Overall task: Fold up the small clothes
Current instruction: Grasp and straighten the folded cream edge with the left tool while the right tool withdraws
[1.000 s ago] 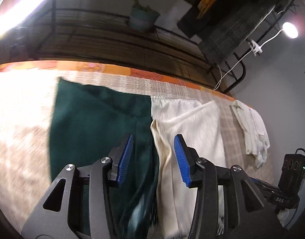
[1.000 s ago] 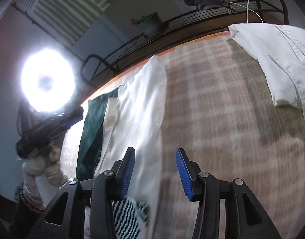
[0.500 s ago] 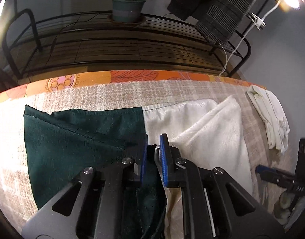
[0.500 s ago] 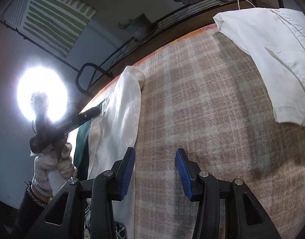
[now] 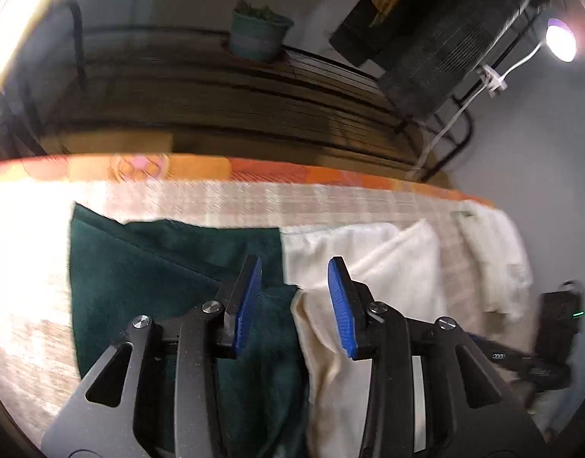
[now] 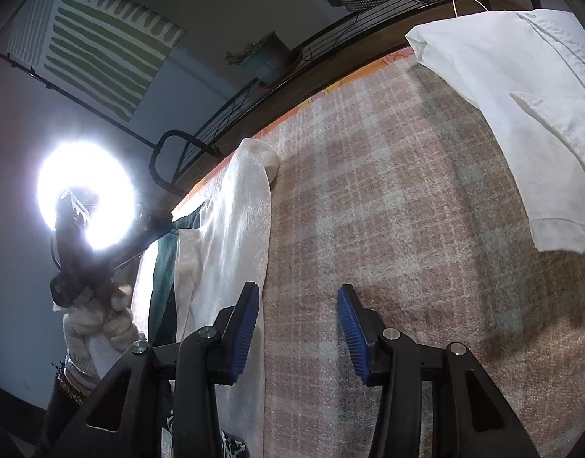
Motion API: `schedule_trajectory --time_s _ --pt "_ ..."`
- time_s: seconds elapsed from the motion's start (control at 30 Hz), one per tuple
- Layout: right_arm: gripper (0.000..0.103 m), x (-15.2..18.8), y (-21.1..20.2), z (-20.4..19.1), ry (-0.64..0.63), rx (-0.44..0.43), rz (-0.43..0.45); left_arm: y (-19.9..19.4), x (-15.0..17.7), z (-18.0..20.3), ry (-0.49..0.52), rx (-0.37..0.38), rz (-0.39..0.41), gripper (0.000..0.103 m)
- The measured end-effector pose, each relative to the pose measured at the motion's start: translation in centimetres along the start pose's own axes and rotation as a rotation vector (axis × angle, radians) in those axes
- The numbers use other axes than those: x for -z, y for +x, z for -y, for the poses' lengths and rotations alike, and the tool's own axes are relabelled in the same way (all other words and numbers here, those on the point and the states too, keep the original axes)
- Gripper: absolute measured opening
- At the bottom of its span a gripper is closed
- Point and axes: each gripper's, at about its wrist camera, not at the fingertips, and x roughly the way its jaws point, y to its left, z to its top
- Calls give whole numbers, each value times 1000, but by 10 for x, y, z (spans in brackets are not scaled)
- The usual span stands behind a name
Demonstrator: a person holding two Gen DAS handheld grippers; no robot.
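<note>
**Both tongs empty, mid-fold on the two-tone garment**

My left tongs (image 5: pixel 294 297) stand wide, blue pads apart, with nothing between them. Directly ahead of the gap and just below it lies the garment I am folding, half dark green cloth (image 5: pixel 147 286) off the left pad, half cream cloth (image 5: pixel 387 263) off the right pad. The seam where the two colours meet runs almost straight out from the middle of the gap, and a raised cream fold edge (image 5: pixel 311 313) sits just inside the right pad. The view is motion-blurred, so I cannot say whether the pads touch the fabric.

My right tongs (image 6: pixel 298 328) are also wide and hold nothing. Their left pad hangs over the near edge of the cream cloth (image 6: pixel 231 267); the right pad is over bare checked bed cover (image 6: pixel 387 210). A second white garment (image 6: pixel 521 122) lies well ahead and to the right, apart from the one in hand. My gloved left hand (image 6: pixel 97 320) shows far to the left.

I judge one fold to be laid and neither tool committed to the next grip. The next move, I think, calls for lowering each tool onto an edge of the same garment, closing on one layer only, then carrying that edge across evenly.
</note>
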Motion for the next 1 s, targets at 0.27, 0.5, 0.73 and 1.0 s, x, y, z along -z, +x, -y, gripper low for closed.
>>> schedule_trajectory --time_s 0.27,0.5,0.73,1.0 --pt "46 0 1 -1 -5 3 0 8 0 -6 -31 9 -58 36" --pt "47 1 3 -1 -6 5 3 39 -18 11 55 -5 -121 36" --pt "46 1 3 2 -10 -7 3 58 -16 27 171 -30 -226 36" --pt "47 2 1 3 -14 -11 4 48 -2 39 241 -18 -262 36"
